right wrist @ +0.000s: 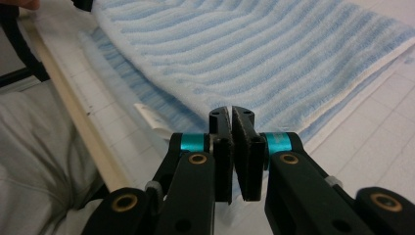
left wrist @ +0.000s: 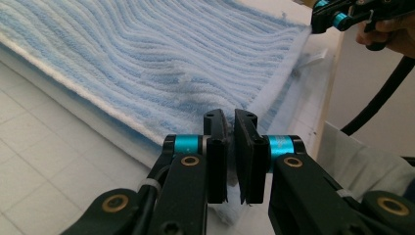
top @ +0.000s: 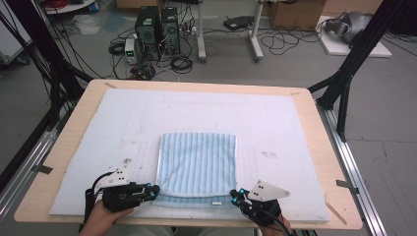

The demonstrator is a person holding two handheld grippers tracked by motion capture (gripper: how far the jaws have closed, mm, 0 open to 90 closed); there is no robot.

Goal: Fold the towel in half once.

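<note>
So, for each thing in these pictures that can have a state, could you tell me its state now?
Towel: folded, lying flat on the mat, its two near corners pinched.
Left gripper: shut on the towel's near left corner.
Right gripper: shut on the towel's near right corner.
Mat: spread flat over the table, stained in places.
Table: level, covered by the mat except along its edges.

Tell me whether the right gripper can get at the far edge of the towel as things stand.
Probably not right away. The right gripper is shut on the towel's near right corner, and the left gripper on the near left one. The far edge lies bare, but the gripper would have to let go first.
</note>
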